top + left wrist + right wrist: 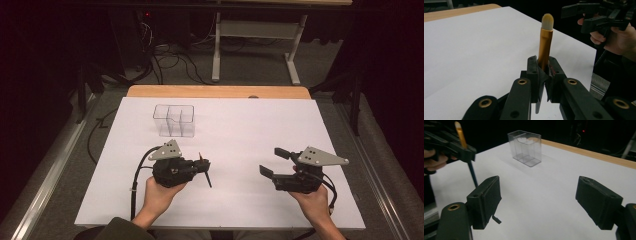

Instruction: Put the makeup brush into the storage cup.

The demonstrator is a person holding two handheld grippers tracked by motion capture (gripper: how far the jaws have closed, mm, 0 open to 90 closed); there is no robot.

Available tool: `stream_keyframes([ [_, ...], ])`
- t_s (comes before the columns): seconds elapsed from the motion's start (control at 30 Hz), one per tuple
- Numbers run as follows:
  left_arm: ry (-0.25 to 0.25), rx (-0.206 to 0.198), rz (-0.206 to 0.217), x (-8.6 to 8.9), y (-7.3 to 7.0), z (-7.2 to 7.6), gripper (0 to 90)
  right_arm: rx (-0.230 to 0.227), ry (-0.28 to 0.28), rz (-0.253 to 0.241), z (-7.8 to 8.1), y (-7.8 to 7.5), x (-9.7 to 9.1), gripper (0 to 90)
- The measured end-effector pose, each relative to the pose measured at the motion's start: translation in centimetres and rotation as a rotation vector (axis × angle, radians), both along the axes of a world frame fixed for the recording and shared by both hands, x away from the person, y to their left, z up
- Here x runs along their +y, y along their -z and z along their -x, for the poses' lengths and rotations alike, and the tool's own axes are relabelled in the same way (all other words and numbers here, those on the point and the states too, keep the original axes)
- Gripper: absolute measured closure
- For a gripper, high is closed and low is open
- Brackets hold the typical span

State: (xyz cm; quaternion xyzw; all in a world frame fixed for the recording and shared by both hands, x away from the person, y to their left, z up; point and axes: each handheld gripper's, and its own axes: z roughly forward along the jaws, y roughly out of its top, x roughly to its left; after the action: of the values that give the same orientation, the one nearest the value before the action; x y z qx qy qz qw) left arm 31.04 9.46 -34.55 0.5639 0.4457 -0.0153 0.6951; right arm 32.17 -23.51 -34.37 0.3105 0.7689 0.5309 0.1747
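Note:
My left gripper [202,167] is shut on a makeup brush [545,45] with a gold ferrule, pale bristles and a dark handle. It holds the brush [205,171] roughly upright above the white table [250,130], bristles up, handle hanging below the jaws. My right gripper [273,161] stands open to the right with nothing between its jaws, wide apart in the right gripper view [537,202]. There, the left gripper [465,151] and brush [461,133] appear at the upper left. A clear plastic organizer [174,120] with compartments stands behind the left gripper, apart from both.
The white table has a wooden strip [218,91] along its far edge. Cables [170,62] and a metal desk frame [255,42] lie on the floor beyond. The organizer [525,147] looks empty.

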Motion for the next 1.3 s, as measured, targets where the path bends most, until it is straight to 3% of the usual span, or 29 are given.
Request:
stream_keyframes([
  [0.27,-0.011,-0.002,-0.005,0.2,0.0,0.1,82.1,-0.013,0.075,0.016,-0.1,0.9,-1.7,22.7],
  [0.57,-0.039,-0.006,-0.009,0.9,-0.3,0.0,82.1,-0.021,0.164,-0.044,-0.2,2.0,-4.0,20.3],
  [0.77,-0.067,-0.011,-0.006,1.7,-0.6,-0.2,82.0,0.033,0.165,-0.048,-0.6,3.3,-4.9,17.1],
  [0.9,-0.086,-0.022,-0.003,2.4,-1.0,-0.4,82.1,0.037,0.181,-0.06,-0.5,3.7,-5.1,16.5],
  [1.3,-0.155,-0.043,0.003,4.2,-2.2,-1.9,82.1,0.029,0.206,-0.024,-0.6,4.4,-4.9,16.4],
])
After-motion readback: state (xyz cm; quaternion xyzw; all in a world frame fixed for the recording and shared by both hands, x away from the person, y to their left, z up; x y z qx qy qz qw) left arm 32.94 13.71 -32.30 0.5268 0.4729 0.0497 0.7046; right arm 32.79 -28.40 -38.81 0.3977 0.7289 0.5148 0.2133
